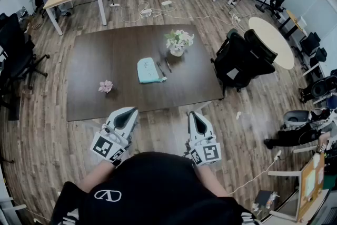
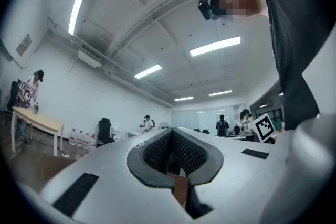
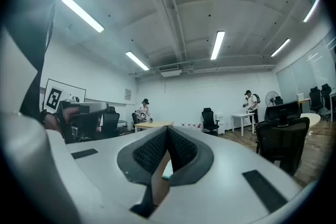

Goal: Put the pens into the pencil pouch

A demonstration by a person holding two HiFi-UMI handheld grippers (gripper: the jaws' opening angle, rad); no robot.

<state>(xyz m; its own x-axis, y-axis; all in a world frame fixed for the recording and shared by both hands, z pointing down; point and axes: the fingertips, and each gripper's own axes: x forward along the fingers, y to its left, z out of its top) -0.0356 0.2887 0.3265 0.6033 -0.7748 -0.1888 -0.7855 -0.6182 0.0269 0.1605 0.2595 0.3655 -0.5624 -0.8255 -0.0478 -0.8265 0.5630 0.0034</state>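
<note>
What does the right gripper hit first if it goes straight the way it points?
Probably the pencil pouch: it shows in line just past the tips of the shut right gripper, further along the table. Height is unclear, so the gripper might pass above it.

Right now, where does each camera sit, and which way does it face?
Head view: on the person's head, looking steeply down at the dark table, pencil pouch and pens; shows the black shirt, left gripper, right gripper.
Left gripper view: on that gripper, facing roughly level across the room; shows its shut jaws and the shirt.
Right gripper view: on that gripper, facing level toward the far wall; shows its shut jaws.
Shared: both gripper views show the light desk.
</note>
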